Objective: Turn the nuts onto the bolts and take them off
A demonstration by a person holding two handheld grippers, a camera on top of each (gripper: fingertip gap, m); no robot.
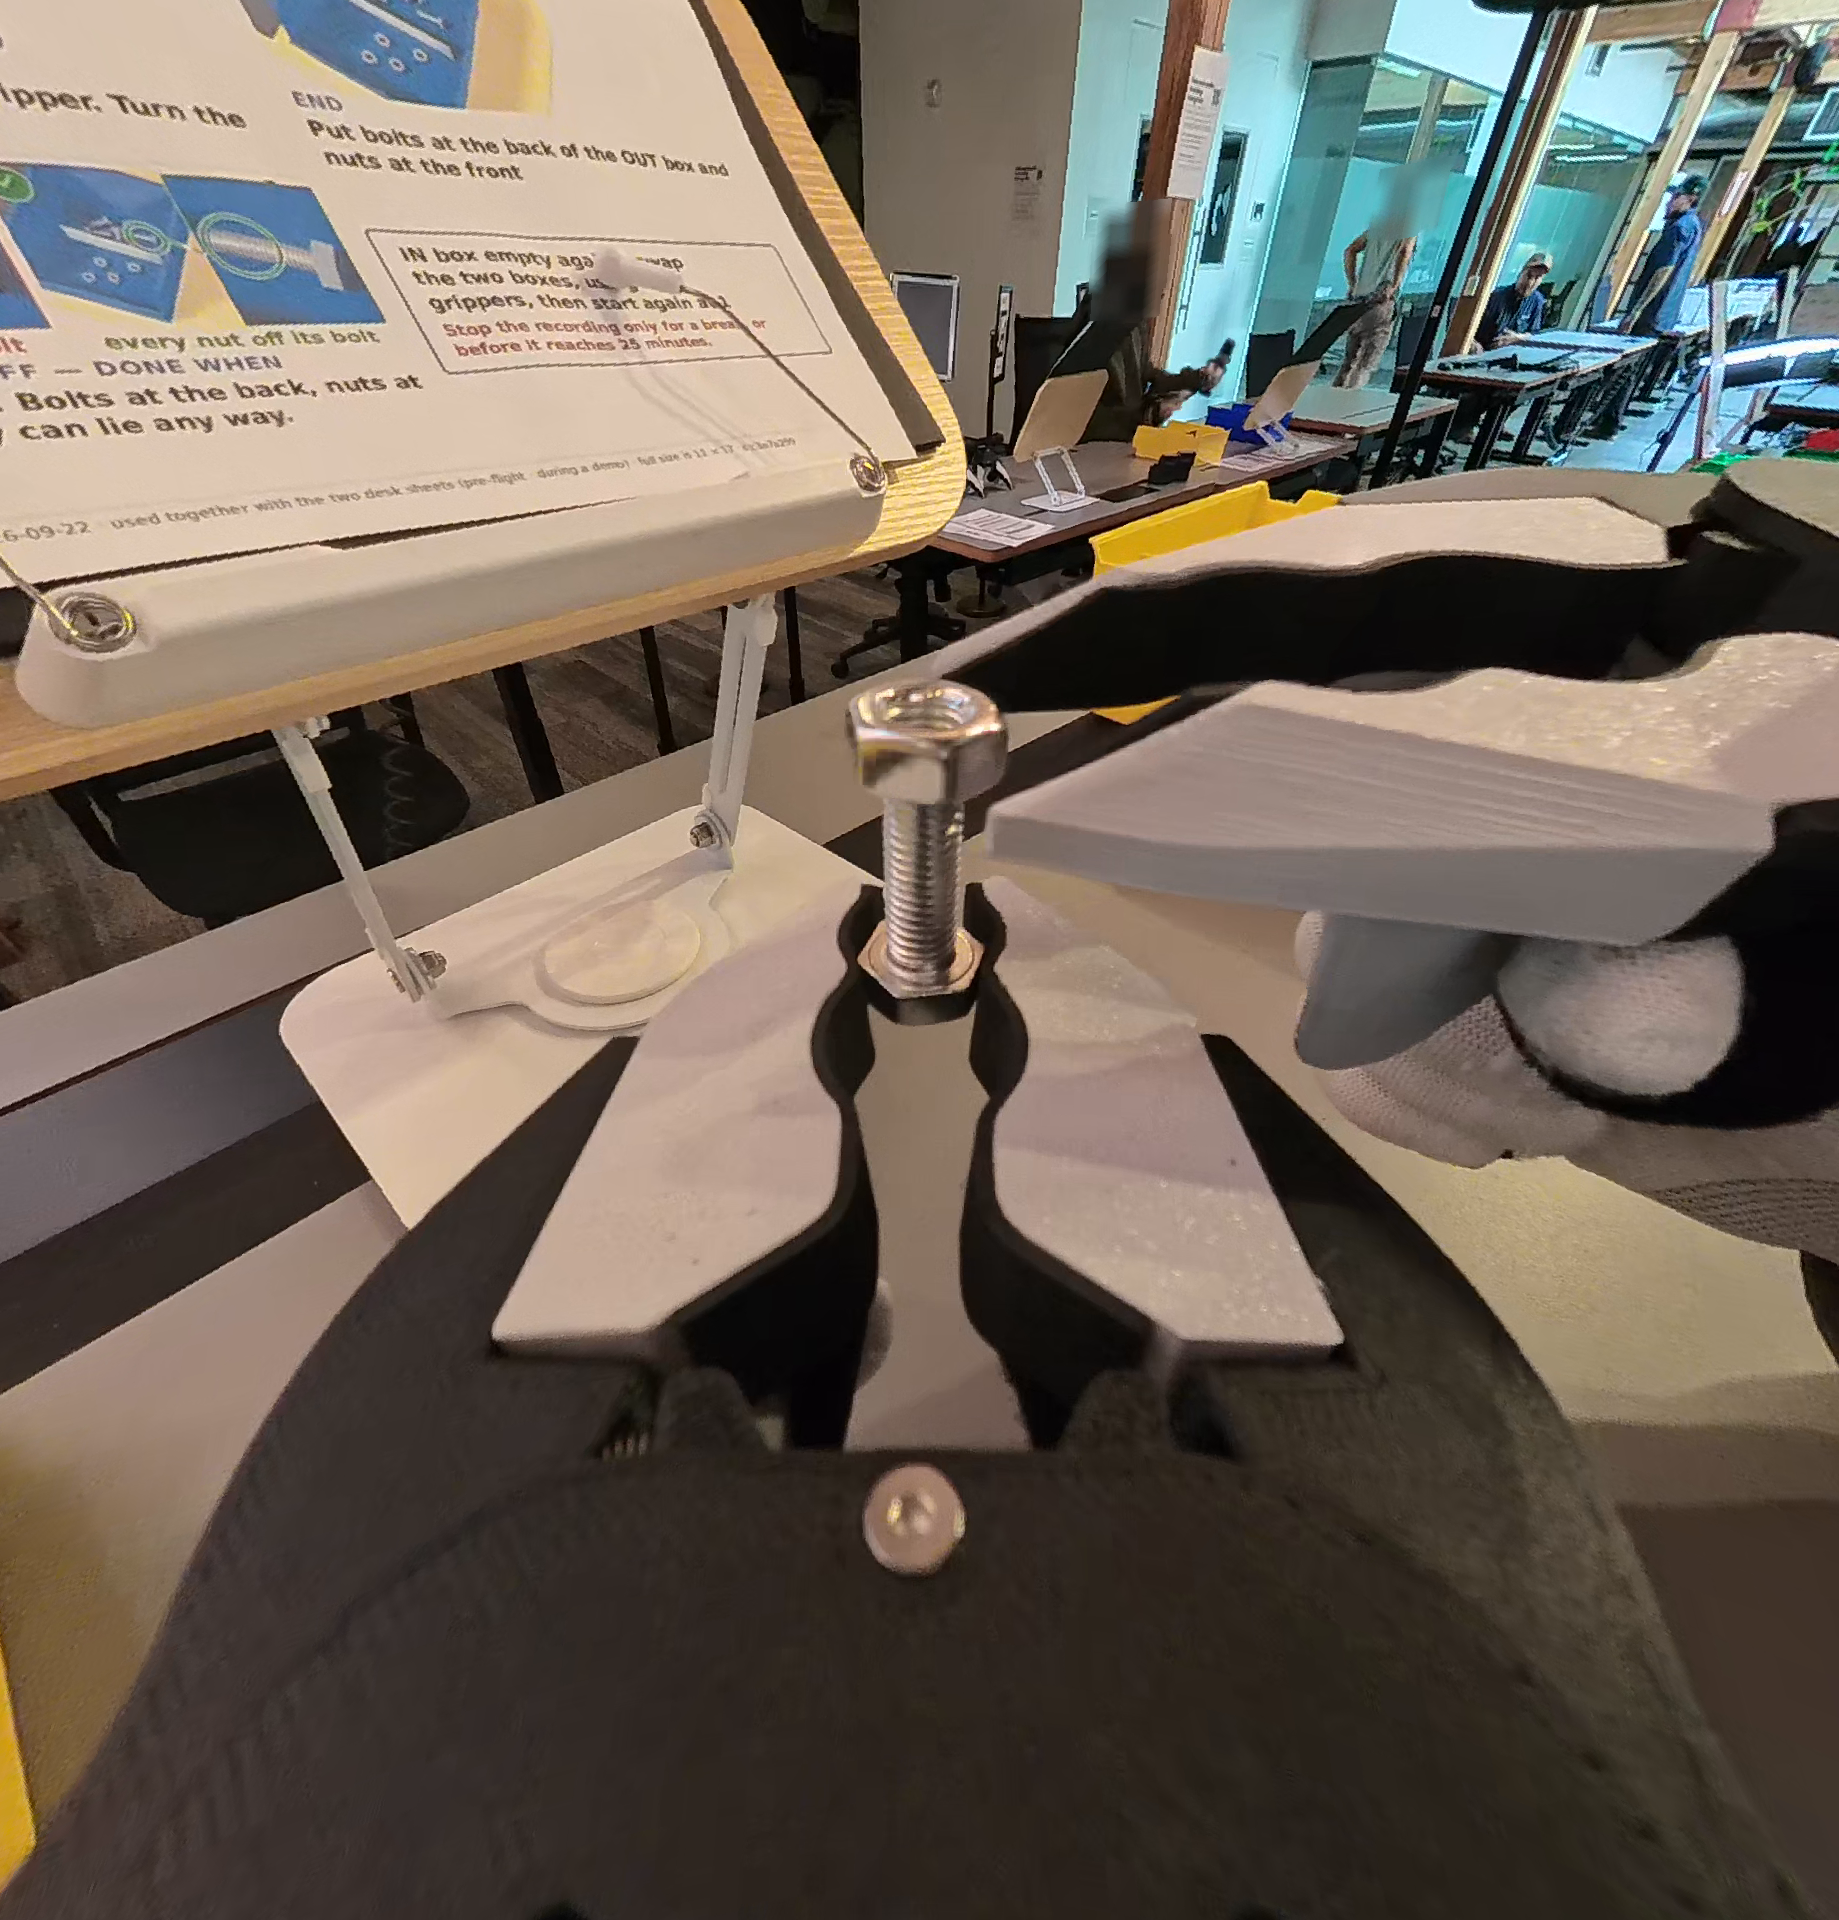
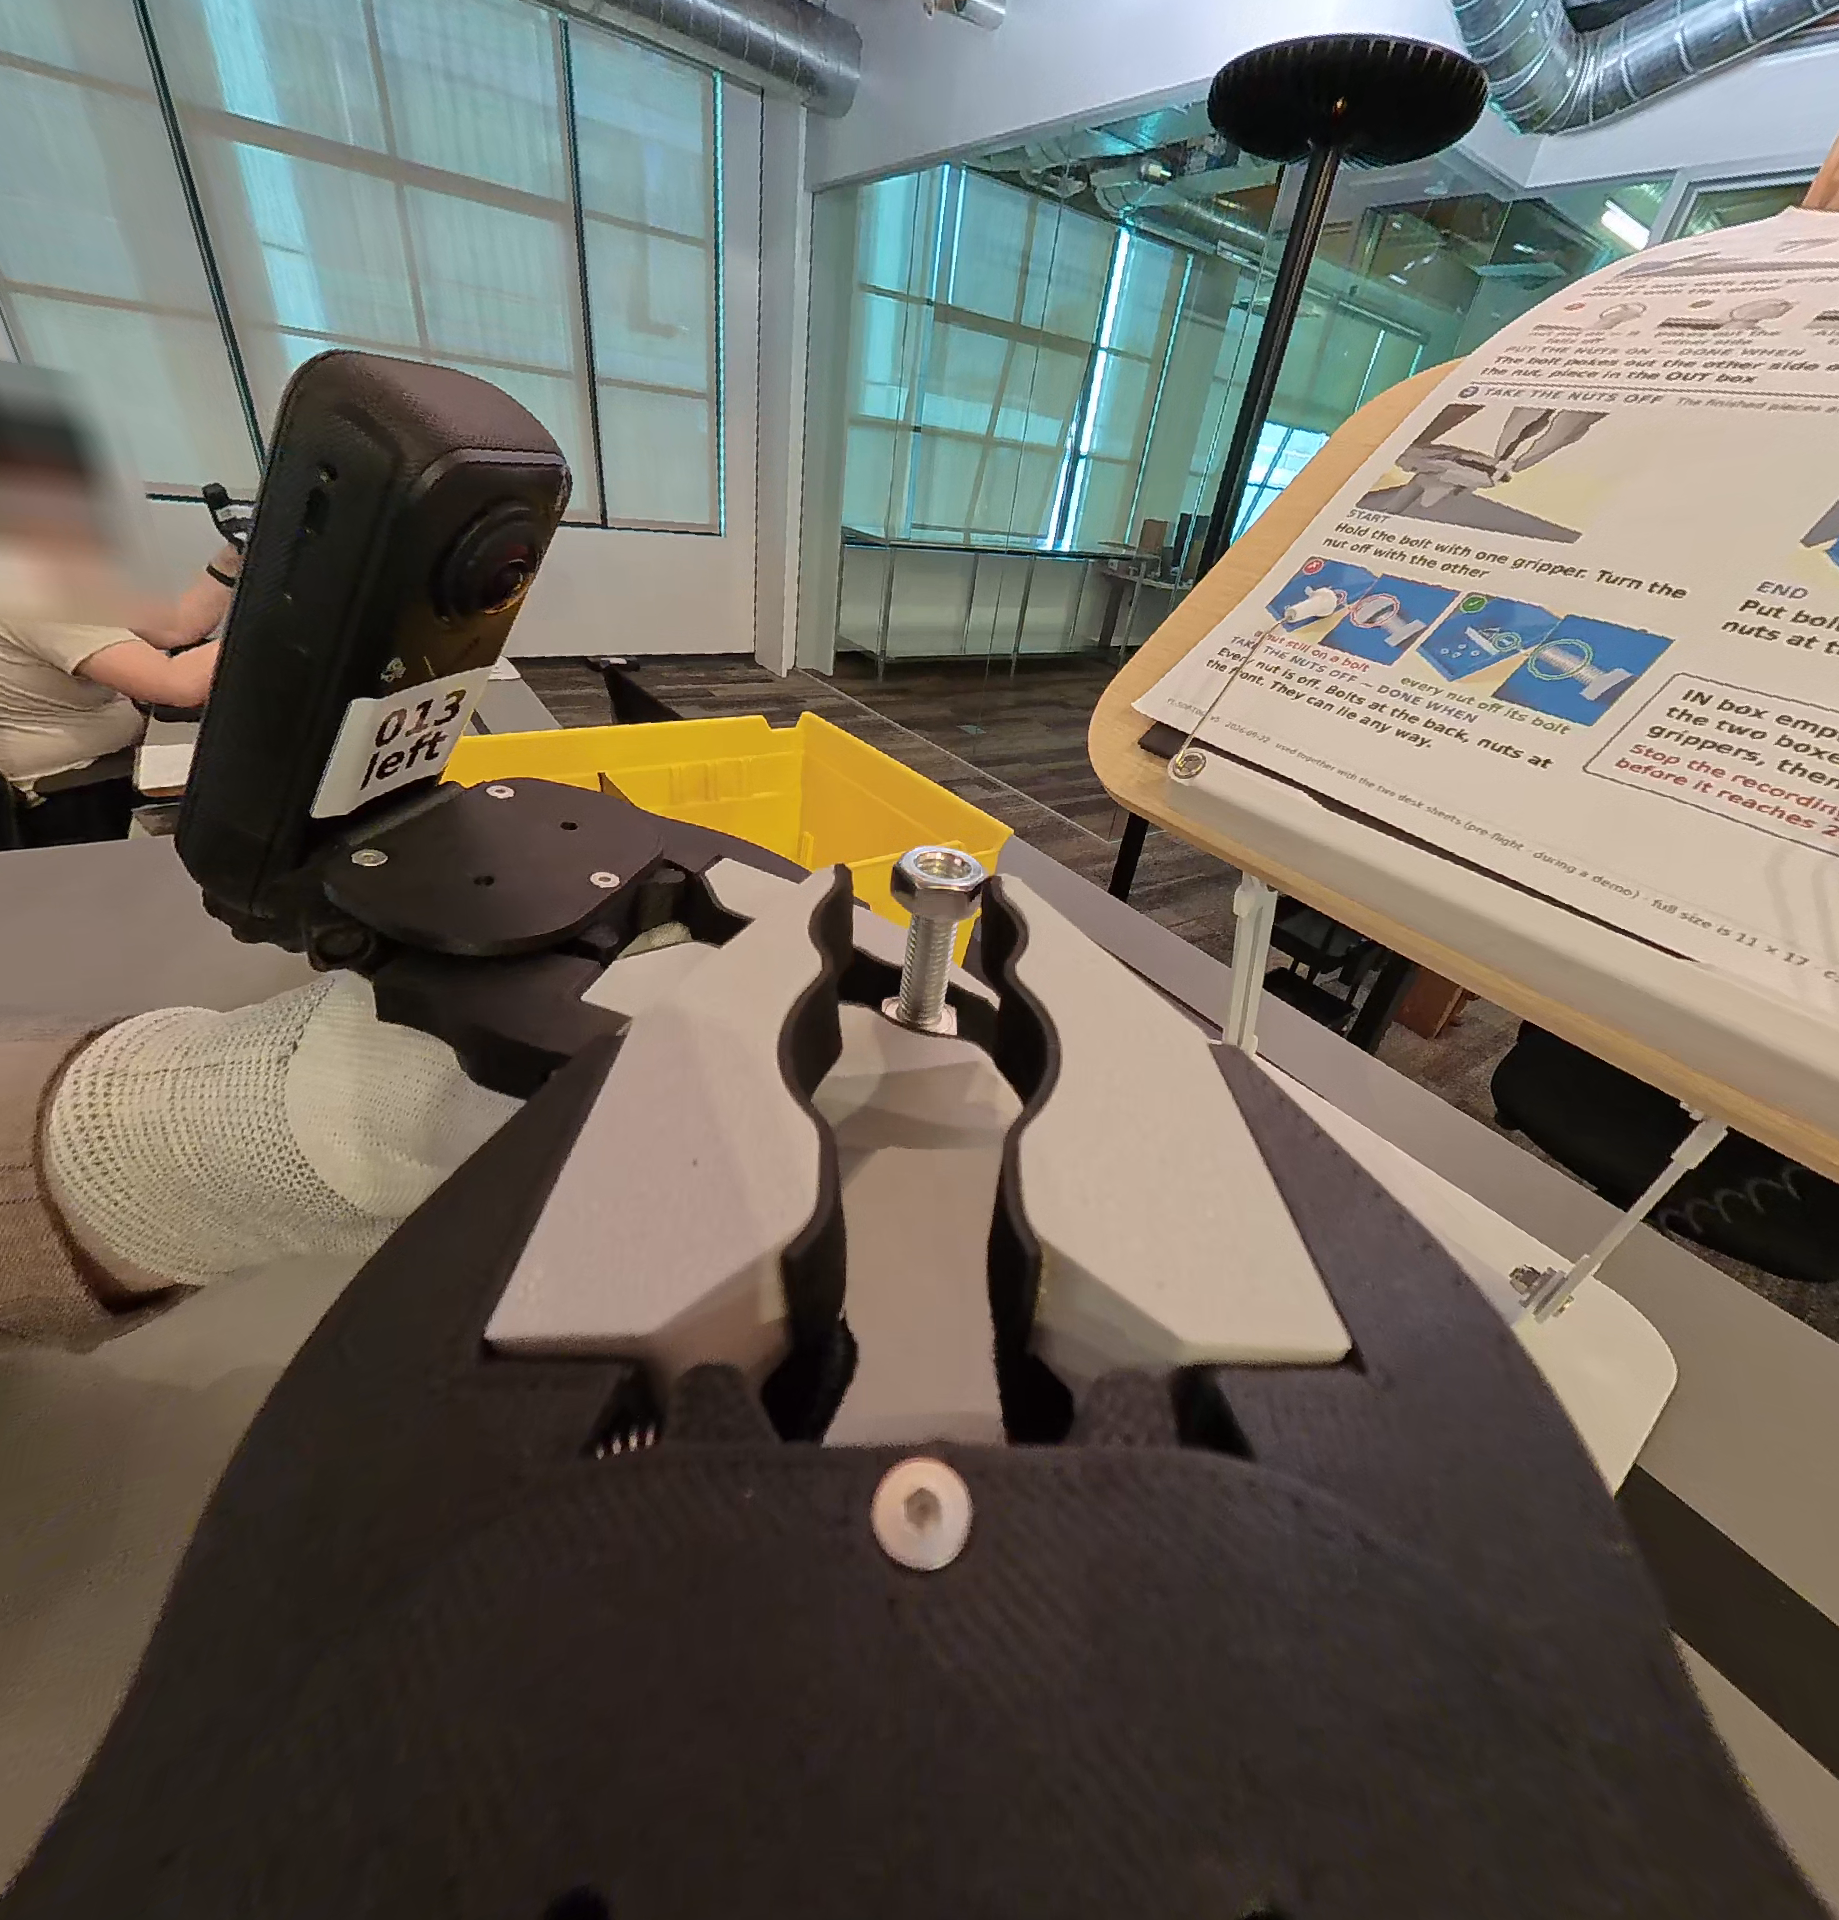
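Left gripper (image 1: 920, 961): jaws clamped on the bolt (image 1: 920, 894) head, shank upright.
Right gripper (image 2: 936, 914): jaws narrow, flanking the nut (image 2: 939, 880) at the shank's top; contact unclear.
Beyond: yellow bin (image 2: 790, 769), near the counter (image 2: 63, 914) far edge.

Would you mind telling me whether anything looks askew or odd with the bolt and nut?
Nothing stands out. The bolt stands upright, its head clamped in the left gripper, and the nut sits level at the tip of its thread. The right gripper brackets the nut; whether it touches is unclear.
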